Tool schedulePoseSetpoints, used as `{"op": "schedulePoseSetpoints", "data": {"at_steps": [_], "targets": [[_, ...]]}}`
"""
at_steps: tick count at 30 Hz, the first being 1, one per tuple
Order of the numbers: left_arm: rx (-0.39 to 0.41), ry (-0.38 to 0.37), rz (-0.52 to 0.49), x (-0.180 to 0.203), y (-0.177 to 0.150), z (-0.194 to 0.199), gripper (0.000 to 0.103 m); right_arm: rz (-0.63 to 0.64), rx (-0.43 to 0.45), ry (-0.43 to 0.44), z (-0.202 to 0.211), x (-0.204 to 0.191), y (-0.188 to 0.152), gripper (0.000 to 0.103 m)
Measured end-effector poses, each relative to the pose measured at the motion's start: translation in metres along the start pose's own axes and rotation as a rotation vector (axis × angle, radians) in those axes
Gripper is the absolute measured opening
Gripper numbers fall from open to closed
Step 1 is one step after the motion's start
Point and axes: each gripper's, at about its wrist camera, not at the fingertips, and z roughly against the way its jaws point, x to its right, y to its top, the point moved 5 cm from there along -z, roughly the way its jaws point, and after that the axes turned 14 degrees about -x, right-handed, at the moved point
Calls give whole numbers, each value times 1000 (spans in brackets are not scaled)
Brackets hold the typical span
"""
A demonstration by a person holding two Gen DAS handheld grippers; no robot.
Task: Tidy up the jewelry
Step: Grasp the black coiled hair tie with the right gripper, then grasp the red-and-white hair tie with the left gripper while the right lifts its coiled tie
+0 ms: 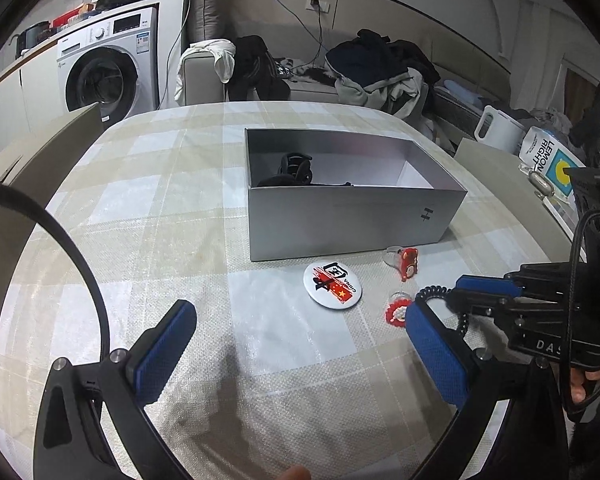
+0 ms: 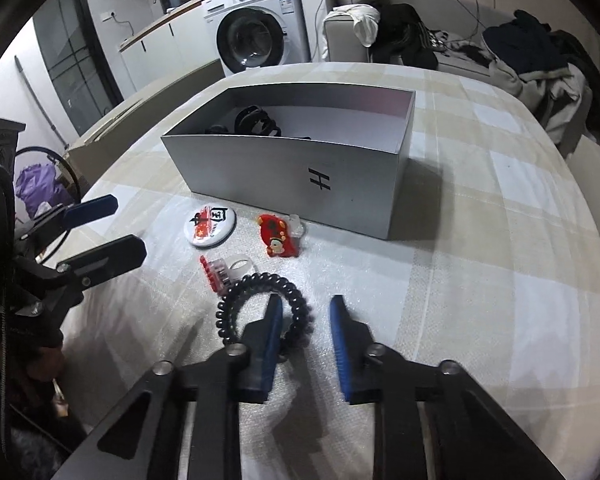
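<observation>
Reaching for the black coil hair tie (image 2: pixel 260 304) on the table (image 2: pixel 480 280).

From left to right: left gripper (image 1: pixel 300 344) wide and holding nothing, round badge (image 2: pixel 213 226), two red clips, then right gripper (image 2: pixel 305 316) partly apart, one finger inside the tie's ring, not yet pinching. Next, probably: squeeze, lift, drop into the grey box (image 2: pixel 300 176) behind.

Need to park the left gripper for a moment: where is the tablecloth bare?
Bare cloth lies left of the grey box, before the left gripper, and right of the box in the right wrist view. Crowded: the strip below the box, with badge, red clips and spiral hair tie.
</observation>
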Motion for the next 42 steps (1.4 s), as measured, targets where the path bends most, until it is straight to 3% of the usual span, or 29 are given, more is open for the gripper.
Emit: {"op": "schedulePoseSetpoints", "data": {"at_steps": [3,10,17,18,22,25,29,34,42], "targets": [[-3,-2,6,-1,0,-1,102,22,8,10,0,-2,1,8],[-17,-23,-1,3,0,-3,102,-10,56,53,10,5,0,8],[-20,-59,-100,29,-1,-5,101,-94,120,102,24,27,3,8],[-28,-65,-114,33,-2,-6,97,-102,124,102,25,30,2,8],[-100,-122,-165,45,-3,-16,58,-128,138,113,28,36,0,8],[-117,-130,-196,50,-4,-18,40,-137,147,120,31,39,-2,8],[-130,-134,-214,55,-6,-20,35,-151,153,122,33,43,-5,8],[-143,-138,-209,54,-3,-25,17,-160,155,128,34,46,-5,8],[-91,-159,-196,51,2,-11,15,-161,174,130,38,46,-5,8]]}}
